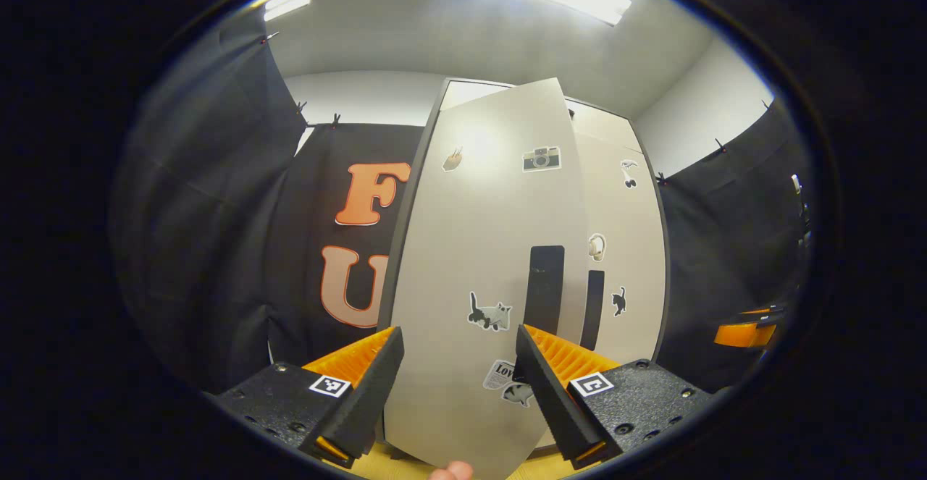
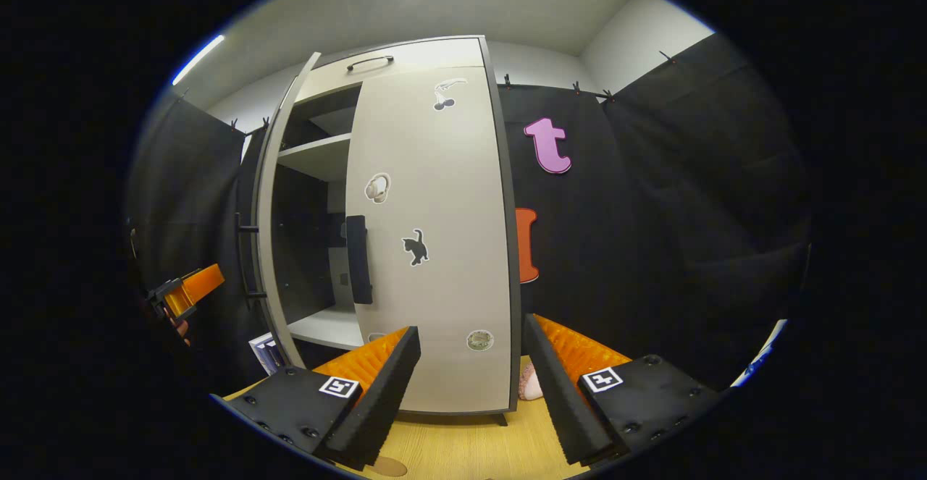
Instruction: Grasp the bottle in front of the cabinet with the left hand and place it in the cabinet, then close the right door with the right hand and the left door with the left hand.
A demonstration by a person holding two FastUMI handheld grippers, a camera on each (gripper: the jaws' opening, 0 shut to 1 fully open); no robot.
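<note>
The cabinet has 2 tall doors standing up: the left door swung out ahead of the spread-apart left gripper, the right door flat shut before the spread-apart right gripper.

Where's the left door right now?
In the left gripper view, the left door stands ajar straight ahead of the open left tool, overlapping the closed right door.

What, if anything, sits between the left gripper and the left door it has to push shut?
Nothing visible. The left gripper is open and faces the left door, which is partly open, with no object between them. The right door looks closed already, and the right gripper is open in front of it.
</note>
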